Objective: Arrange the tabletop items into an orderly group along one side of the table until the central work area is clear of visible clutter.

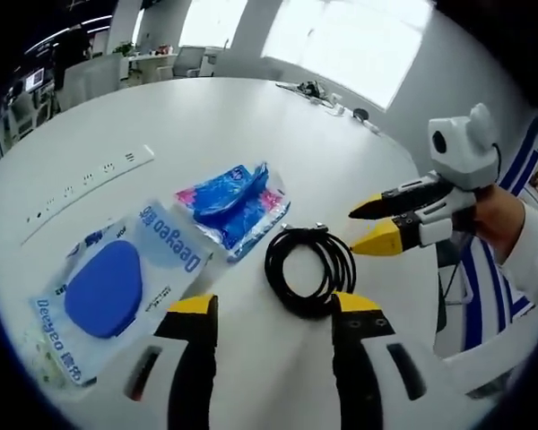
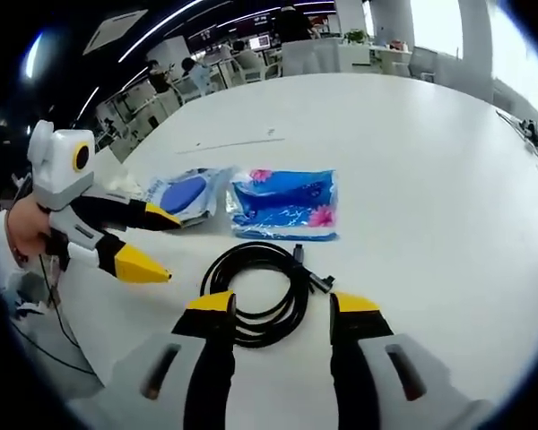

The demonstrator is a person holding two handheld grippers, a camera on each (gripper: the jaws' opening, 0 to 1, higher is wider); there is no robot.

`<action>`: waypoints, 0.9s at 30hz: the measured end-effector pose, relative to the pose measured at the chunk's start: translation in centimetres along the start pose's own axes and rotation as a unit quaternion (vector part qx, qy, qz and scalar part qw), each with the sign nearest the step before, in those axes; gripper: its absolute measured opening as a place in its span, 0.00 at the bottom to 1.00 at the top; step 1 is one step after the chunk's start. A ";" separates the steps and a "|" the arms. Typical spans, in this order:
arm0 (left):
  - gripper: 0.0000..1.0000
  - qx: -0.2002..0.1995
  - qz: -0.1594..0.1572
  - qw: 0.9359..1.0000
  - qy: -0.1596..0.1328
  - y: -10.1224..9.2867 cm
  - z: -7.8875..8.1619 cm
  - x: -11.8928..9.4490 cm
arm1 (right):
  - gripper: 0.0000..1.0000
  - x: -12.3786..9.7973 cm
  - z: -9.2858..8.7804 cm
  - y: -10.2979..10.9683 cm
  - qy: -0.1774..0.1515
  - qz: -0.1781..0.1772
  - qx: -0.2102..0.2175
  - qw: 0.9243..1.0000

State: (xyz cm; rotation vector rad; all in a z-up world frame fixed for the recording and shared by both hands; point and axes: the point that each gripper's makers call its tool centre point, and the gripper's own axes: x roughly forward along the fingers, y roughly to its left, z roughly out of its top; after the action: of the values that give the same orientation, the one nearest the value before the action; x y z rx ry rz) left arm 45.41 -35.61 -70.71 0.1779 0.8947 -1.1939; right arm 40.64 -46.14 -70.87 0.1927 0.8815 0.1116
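Left gripper view: the left gripper (image 1: 273,309) stands wide open at six o'clock, holding nothing; dead ahead, between its jaw tips, lies the black cable (image 1: 309,269), coiled on the white surface (image 1: 206,116); at ten o'clock from the coil sits the blue-and-pink pack (image 1: 233,206), and at eight o'clock the mask pack (image 1: 117,287) with its blue oval; a power strip (image 1: 90,184) runs off at ten o'clock, well apart; the right gripper (image 1: 372,224) comes in at three o'clock, slightly parted, empty, tips near the coil.

Right gripper view: the right gripper (image 2: 278,309) is open and empty, the cable (image 2: 264,287) just past its jaws; the two packs lie side by side at twelve o'clock, touching or nearly so; the left gripper (image 2: 161,246) comes in at nine o'clock.

My read: the packs are roughly grouped, the cable unmoved, nothing yet along an edge; most of the job is left.
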 end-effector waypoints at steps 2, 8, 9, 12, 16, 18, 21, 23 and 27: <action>0.55 -0.001 0.002 1.000 -0.004 0.1 0.0 -0.7 | 0.42 -0.4 0.1 0.8 -0.002 0.002 -0.005 1.000; 0.58 0.003 0.012 1.000 -0.019 0.5 0.1 -2.4 | 0.47 -1.1 0.8 2.6 -0.014 0.015 -0.015 1.000; 0.59 0.003 0.012 1.000 -0.021 0.5 0.1 -2.7 | 0.48 -1.3 0.9 2.9 -0.016 0.017 -0.015 1.000; 0.61 -0.001 0.017 1.000 -0.025 0.7 -0.1 -3.5 | 0.50 -1.6 1.2 3.5 -0.016 0.020 -0.023 0.999; 0.62 -0.006 0.024 0.999 -0.034 1.0 -0.3 -4.8 | 0.50 -2.0 1.7 4.3 -0.023 0.026 -0.025 0.999; 0.62 -0.008 0.027 0.999 -0.040 1.0 -0.3 -5.4 | 0.51 -2.1 1.9 4.9 -0.026 0.031 -0.029 0.999; 0.63 -0.010 0.034 0.998 -0.051 1.0 -0.5 -6.9 | 0.52 -2.4 2.3 5.5 -0.031 0.037 -0.033 0.998; 0.63 -0.012 0.038 0.998 -0.055 1.1 -0.6 -7.7 | 0.52 -2.5 2.6 5.9 -0.032 0.040 -0.036 0.998; 0.64 -0.013 0.045 0.997 -0.065 1.2 -1.0 -9.4 | 0.51 -2.9 3.3 7.1 -0.039 0.051 -0.044 0.997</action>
State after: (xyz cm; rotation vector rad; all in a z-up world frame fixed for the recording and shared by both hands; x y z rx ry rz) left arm 45.14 -27.78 -65.33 0.1174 0.7801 -1.0963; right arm 41.28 -40.12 -65.14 0.1592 0.7864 0.2355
